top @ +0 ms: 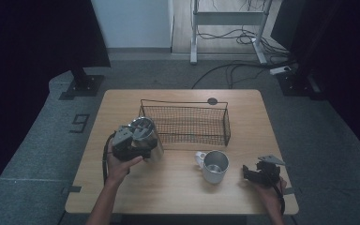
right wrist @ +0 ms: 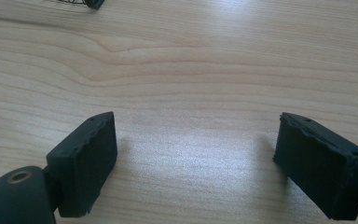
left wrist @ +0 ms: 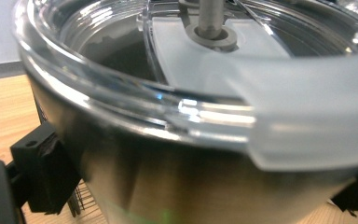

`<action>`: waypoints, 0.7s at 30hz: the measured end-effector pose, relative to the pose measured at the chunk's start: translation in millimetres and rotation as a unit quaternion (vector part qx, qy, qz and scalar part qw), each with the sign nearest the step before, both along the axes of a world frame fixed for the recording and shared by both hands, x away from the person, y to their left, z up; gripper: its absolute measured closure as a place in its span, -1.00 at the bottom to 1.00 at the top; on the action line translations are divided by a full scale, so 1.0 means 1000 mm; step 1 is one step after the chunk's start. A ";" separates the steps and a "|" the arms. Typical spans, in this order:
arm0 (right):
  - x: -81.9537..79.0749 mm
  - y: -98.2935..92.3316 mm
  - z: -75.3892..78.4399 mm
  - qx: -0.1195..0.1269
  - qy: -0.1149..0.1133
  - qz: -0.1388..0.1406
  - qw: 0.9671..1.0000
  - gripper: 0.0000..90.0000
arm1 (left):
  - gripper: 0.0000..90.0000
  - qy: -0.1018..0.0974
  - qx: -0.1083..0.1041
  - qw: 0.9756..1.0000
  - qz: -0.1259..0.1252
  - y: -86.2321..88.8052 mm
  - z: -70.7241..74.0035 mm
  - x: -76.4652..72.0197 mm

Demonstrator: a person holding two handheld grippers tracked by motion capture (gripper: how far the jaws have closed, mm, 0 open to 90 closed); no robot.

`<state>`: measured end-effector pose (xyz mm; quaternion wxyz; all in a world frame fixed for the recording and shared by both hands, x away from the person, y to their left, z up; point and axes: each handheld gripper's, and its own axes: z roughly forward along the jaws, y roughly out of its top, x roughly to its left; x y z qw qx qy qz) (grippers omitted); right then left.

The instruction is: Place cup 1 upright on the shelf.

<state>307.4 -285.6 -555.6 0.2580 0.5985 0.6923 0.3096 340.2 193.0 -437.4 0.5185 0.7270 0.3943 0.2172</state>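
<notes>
Tumbler [top: 147,140] tilted in left gripper [top: 130,143]; right gripper [top: 258,174] open.

a "9" mark [top: 79,123] on the grey floor [top: 37,140]

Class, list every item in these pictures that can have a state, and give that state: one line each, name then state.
Steel tumbler: clear lid on, tilted, gripped by the left gripper beside the basket.
Wire basket: upright on the table, appears empty.
White mug: upright, looks empty, untouched.
Right gripper: jaws wide open, holding nothing, low over the table.
</notes>
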 end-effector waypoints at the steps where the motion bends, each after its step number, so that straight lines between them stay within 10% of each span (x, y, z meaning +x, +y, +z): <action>1: 0.000 0.000 0.000 0.000 0.000 0.000 1.000 -0.72 | -0.91 -0.001 0.001 1.000 0.000 0.000 0.001 0.000; 21: 0.000 0.000 0.000 0.001 0.000 0.000 1.000 -0.72 | -0.91 -0.010 0.012 1.000 0.007 -0.003 0.016 0.008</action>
